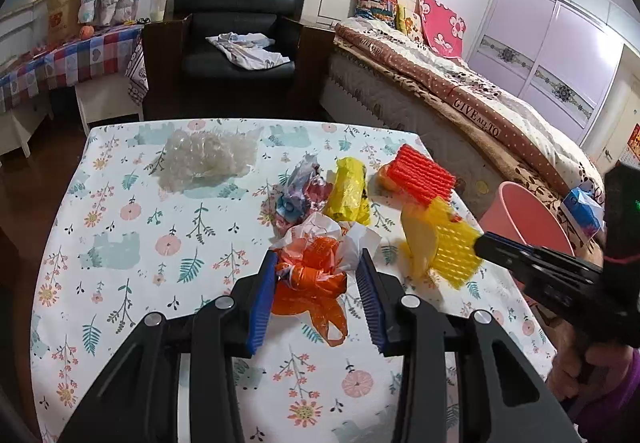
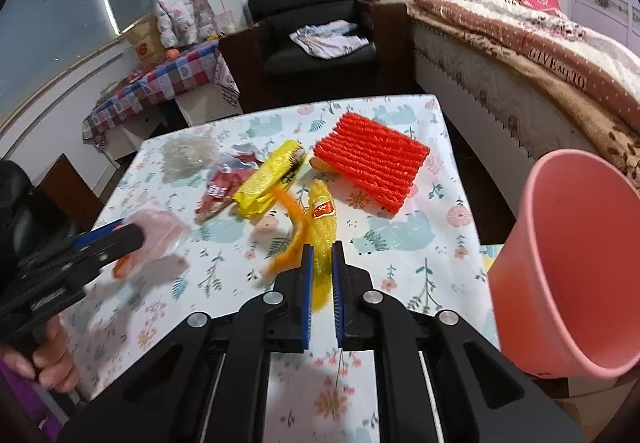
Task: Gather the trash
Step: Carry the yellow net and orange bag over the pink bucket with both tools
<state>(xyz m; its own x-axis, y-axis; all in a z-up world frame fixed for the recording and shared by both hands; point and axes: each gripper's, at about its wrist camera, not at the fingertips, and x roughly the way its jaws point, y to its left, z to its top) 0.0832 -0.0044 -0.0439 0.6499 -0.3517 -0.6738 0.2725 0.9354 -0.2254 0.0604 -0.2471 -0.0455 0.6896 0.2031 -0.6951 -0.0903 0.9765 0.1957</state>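
My left gripper [image 1: 318, 263] is shut on a crumpled orange and white plastic bag [image 1: 316, 275] just above the table; it shows blurred in the right wrist view [image 2: 156, 235]. My right gripper [image 2: 321, 249] is shut on a yellow foam net sleeve [image 2: 322, 219] and holds it above the table; the sleeve also shows in the left wrist view [image 1: 440, 247]. On the flowered table [image 1: 120, 243] lie a red foam net [image 2: 372, 163], a yellow wrapper [image 2: 268, 179], a red and blue wrapper [image 2: 220, 187] and clear bubble wrap [image 1: 204, 159].
A pink bin [image 2: 568, 275] stands off the table's right edge, close to my right gripper. A bed [image 1: 460, 91] runs along the right. A black armchair [image 1: 236, 31] stands behind the table.
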